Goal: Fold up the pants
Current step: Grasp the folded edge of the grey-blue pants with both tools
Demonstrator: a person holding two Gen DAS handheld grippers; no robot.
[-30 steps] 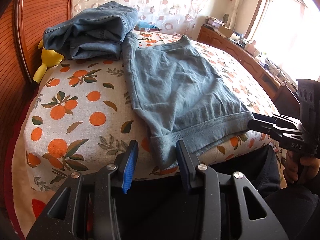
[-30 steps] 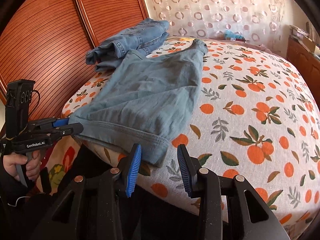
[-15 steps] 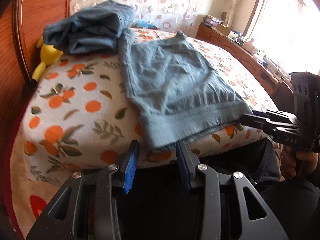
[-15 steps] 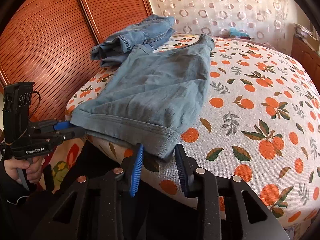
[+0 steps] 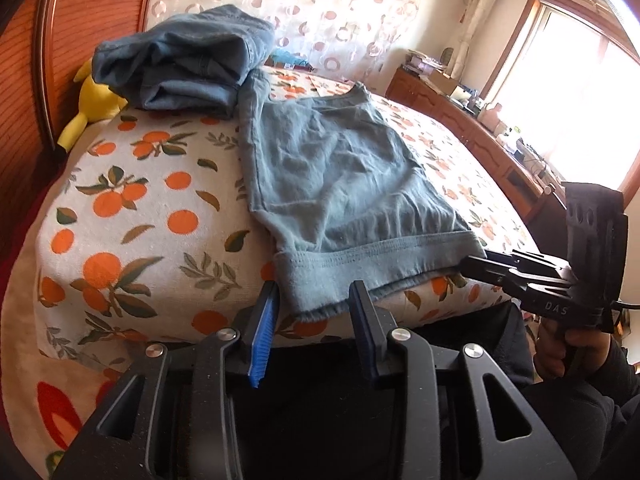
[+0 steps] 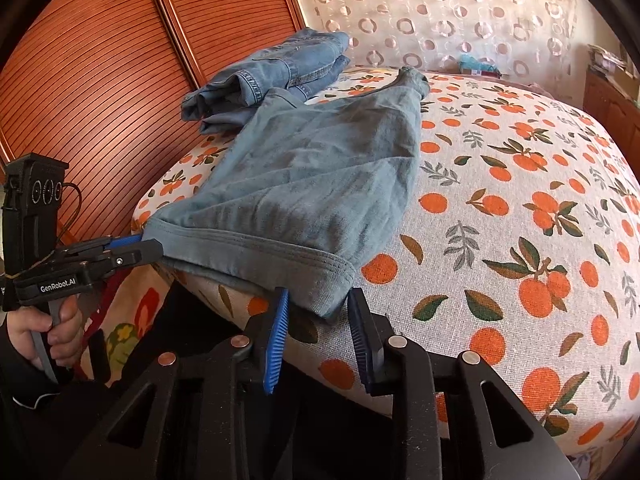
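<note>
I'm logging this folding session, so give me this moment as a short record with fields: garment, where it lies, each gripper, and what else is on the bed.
garment: grey-blue pants, spread flat, waistband at the near edge
surface: bed with orange-print cover
left gripper: open, fingers either side of one waistband corner
right gripper: open, fingers either side of the other waistband corner
other items: folded jeans at the far end of the bed; yellow plush toy beside them
fold progress: not yet started

White lettering "GenRobot.AI" stands on the side of the left gripper (image 6: 154, 249). The letters "DAS" stand on the body of the right gripper (image 5: 466, 266).
</note>
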